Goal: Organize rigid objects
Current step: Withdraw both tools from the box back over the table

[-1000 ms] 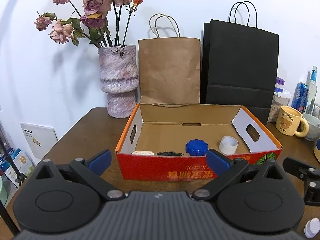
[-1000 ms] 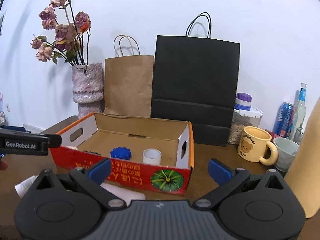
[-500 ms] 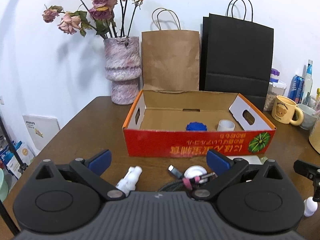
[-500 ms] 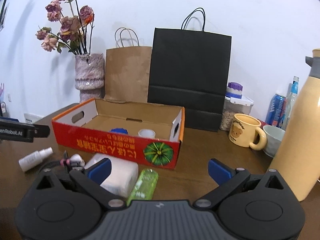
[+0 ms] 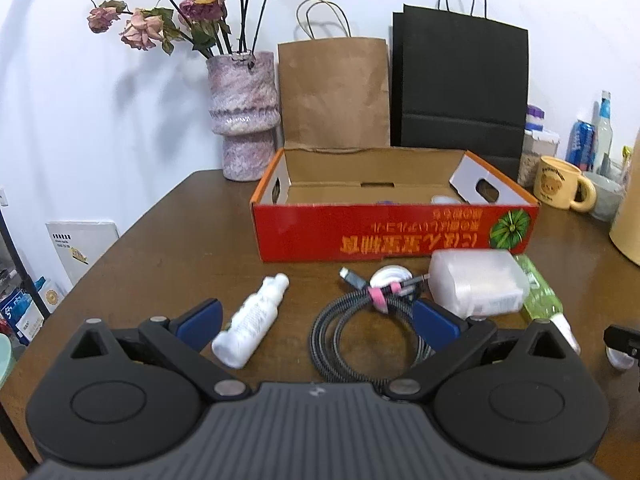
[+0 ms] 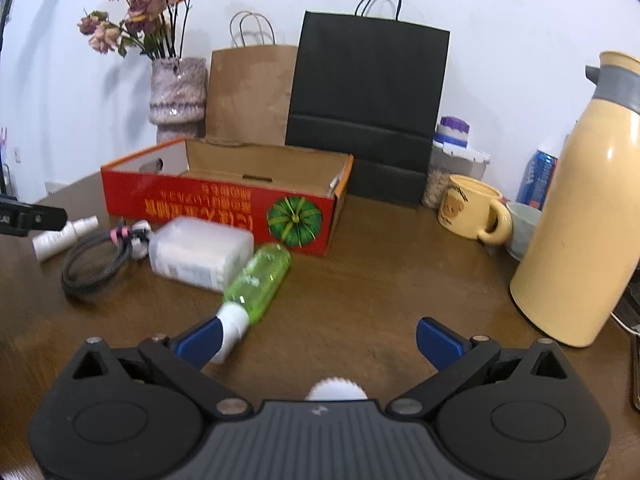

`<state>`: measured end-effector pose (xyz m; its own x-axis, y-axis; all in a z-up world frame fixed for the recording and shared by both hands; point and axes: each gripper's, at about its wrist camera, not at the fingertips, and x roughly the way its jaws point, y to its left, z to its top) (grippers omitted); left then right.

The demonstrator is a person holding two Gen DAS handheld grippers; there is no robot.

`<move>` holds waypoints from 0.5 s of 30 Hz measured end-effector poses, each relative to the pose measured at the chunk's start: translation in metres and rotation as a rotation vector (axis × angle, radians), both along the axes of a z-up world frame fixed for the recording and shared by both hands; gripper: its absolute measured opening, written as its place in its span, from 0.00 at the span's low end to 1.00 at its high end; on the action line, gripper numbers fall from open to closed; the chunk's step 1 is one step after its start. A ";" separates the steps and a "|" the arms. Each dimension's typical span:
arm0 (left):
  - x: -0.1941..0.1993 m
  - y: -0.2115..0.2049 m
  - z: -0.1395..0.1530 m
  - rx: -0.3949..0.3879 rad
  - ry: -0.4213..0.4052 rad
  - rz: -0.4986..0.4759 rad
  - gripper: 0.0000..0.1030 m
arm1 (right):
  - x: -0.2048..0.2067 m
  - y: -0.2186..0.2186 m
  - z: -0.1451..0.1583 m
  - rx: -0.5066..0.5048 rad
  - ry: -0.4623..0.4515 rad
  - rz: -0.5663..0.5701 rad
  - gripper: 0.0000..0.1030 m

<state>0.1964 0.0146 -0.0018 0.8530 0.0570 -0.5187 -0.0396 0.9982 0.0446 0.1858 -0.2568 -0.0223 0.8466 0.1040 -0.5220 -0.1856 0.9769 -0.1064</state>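
A red cardboard box (image 5: pixel 396 232) (image 6: pixel 224 210) stands open on the brown table. In front of it lie a white spray bottle (image 5: pixel 252 318) (image 6: pixel 64 236), a coiled black cable (image 5: pixel 360 328) (image 6: pixel 96 256), a white plastic pack (image 5: pixel 476 286) (image 6: pixel 200 254) and a green bottle (image 5: pixel 540 292) (image 6: pixel 258 280). My left gripper (image 5: pixel 318 320) is open and empty, low over the spray bottle and cable. My right gripper (image 6: pixel 318 340) is open and empty, right of the green bottle's white cap. A white ridged cap (image 6: pixel 336 388) lies just under it.
A vase of dried roses (image 5: pixel 244 116), a brown paper bag (image 5: pixel 334 92) and a black bag (image 5: pixel 460 84) stand behind the box. A yellow mug (image 6: pixel 472 210), a cream thermos (image 6: pixel 588 208), a can and jars stand at the right.
Both grippers have pulled back from the box and dropped lower. The items on the table in front of the box have come into view. Both stay open.
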 end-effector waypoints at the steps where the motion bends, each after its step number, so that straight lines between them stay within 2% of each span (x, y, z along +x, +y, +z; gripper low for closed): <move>1: -0.002 0.001 -0.002 0.001 0.003 -0.004 1.00 | -0.002 -0.001 -0.002 -0.004 0.005 -0.001 1.00; 7: -0.013 0.007 -0.013 0.001 0.022 -0.005 1.00 | -0.003 -0.011 -0.011 0.006 0.042 -0.019 0.97; 12: -0.018 0.015 -0.023 0.000 0.053 0.003 1.00 | 0.000 -0.018 -0.021 0.033 0.085 -0.035 0.86; 15: -0.020 0.019 -0.024 -0.011 0.053 0.009 1.00 | 0.003 -0.018 -0.025 0.040 0.111 -0.032 0.75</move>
<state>0.1764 0.0335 -0.0258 0.8241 0.0585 -0.5634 -0.0462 0.9983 0.0362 0.1890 -0.2750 -0.0473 0.7872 0.1000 -0.6085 -0.1624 0.9856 -0.0481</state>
